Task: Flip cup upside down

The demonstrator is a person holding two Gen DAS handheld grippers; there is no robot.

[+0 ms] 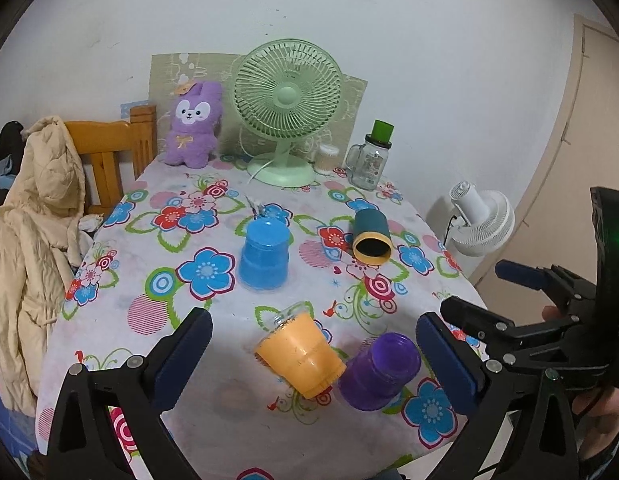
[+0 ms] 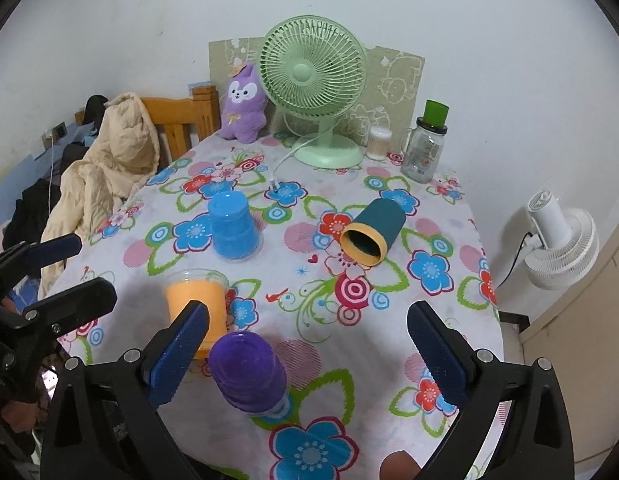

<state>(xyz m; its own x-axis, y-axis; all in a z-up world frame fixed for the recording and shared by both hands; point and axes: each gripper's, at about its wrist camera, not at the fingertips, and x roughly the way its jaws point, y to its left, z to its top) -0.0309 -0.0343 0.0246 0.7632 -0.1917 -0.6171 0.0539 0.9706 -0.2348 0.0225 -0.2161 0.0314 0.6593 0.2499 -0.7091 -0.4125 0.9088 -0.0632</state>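
Note:
Several cups sit on a flowered tablecloth (image 1: 213, 392). An orange cup (image 1: 299, 354) lies on its side near the front edge, its clear rim pointing away; it also shows in the right wrist view (image 2: 195, 300). A purple cup (image 1: 379, 372) (image 2: 249, 372) stands upside down beside it. A blue cup (image 1: 264, 255) (image 2: 233, 226) stands upside down mid-table. A teal cup with a yellow rim (image 1: 371, 236) (image 2: 371, 234) lies on its side. My left gripper (image 1: 313, 354) is open around the orange cup without touching it. My right gripper (image 2: 309, 354) is open above the purple cup.
A green desk fan (image 1: 287, 112), a purple plush rabbit (image 1: 195, 126), a glass jar with a green lid (image 1: 369, 160) and a small container (image 1: 326, 159) stand at the table's back. A wooden chair with a beige coat (image 1: 37, 216) is on the left. A white fan (image 1: 481, 222) stands on the right.

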